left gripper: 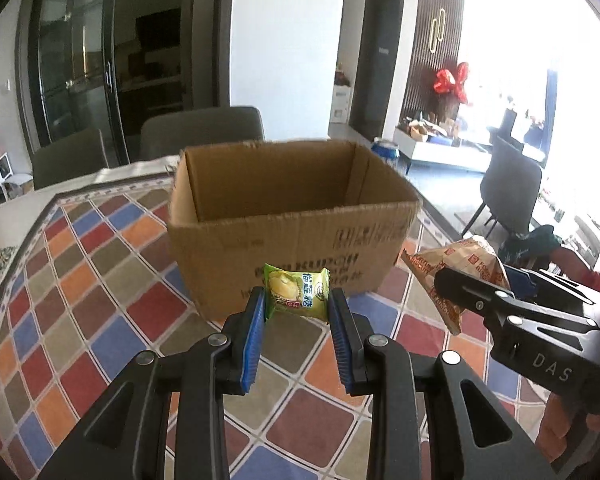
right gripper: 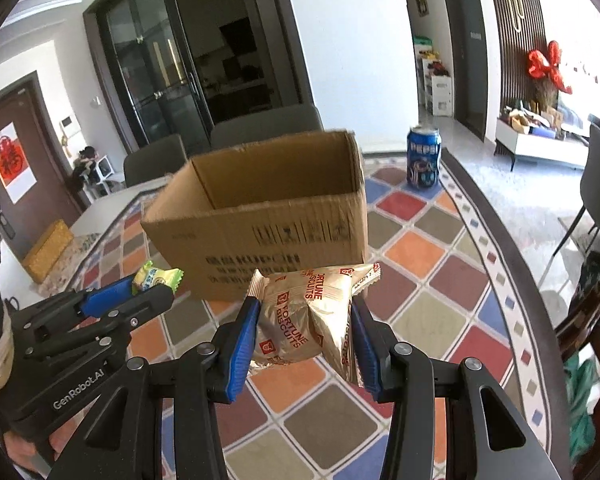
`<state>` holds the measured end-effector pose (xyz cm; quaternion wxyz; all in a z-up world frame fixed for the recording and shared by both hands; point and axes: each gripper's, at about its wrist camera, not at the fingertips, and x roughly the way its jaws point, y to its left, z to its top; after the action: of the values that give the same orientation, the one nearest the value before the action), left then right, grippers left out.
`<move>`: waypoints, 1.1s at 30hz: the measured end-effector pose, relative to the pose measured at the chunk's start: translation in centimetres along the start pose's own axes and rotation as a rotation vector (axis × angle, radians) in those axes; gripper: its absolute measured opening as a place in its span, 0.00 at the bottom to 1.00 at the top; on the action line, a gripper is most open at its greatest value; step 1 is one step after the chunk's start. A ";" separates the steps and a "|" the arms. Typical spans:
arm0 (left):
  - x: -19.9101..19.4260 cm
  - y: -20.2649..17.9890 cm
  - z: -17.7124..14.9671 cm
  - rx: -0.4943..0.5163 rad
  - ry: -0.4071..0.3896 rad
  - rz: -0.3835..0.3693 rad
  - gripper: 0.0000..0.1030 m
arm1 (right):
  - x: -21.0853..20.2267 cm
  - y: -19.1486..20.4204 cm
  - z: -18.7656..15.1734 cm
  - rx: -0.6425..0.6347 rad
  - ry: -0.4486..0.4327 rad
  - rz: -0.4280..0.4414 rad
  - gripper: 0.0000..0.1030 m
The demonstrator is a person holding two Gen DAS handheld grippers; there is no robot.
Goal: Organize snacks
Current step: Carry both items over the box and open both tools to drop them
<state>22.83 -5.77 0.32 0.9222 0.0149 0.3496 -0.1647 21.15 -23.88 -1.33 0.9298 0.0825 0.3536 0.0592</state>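
Note:
An open cardboard box (left gripper: 284, 224) stands on the checkered tablecloth; it also shows in the right wrist view (right gripper: 268, 216), and its inside looks empty as far as I see. My left gripper (left gripper: 298, 300) is shut on a small green snack packet (left gripper: 296, 290), held above the table just before the box's near wall. My right gripper (right gripper: 304, 312) is shut on a golden Fortune Biscuits bag (right gripper: 308, 312), held at about the same height to the right. The bag (left gripper: 456, 268) and right gripper show at the right of the left wrist view; the green packet (right gripper: 156, 276) shows at the left of the right wrist view.
A blue Pepsi can (right gripper: 423, 158) stands behind the box to the right, near the table's far edge. Grey chairs (left gripper: 202, 128) stand behind the table. A yellow box (right gripper: 48, 250) lies at the far left. The tablecloth (left gripper: 100, 280) covers the table.

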 end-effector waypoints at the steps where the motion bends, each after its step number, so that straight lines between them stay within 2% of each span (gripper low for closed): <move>1: -0.2 0.1 0.2 -0.002 -0.007 0.000 0.30 | -0.2 0.1 0.3 -0.004 -0.009 0.000 0.45; 8: -1.8 0.7 2.4 -0.003 -0.066 0.008 0.30 | -1.8 0.9 2.9 -0.033 -0.084 0.005 0.45; 19: -2.5 1.8 6.0 0.014 -0.128 0.033 0.30 | -2.4 2.1 6.3 -0.069 -0.147 0.019 0.45; 25: -1.5 2.6 7.7 0.001 -0.114 0.030 0.30 | -1.6 2.4 7.9 -0.082 -0.140 0.018 0.45; 33: 1.4 3.8 9.7 -0.030 -0.043 0.013 0.30 | 0.9 2.3 10.1 -0.102 -0.082 0.020 0.45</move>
<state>31.20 -4.01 6.39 0.9307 -0.0001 0.3318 -0.1537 28.45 -22.66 6.02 0.9459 0.0412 0.3109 0.0831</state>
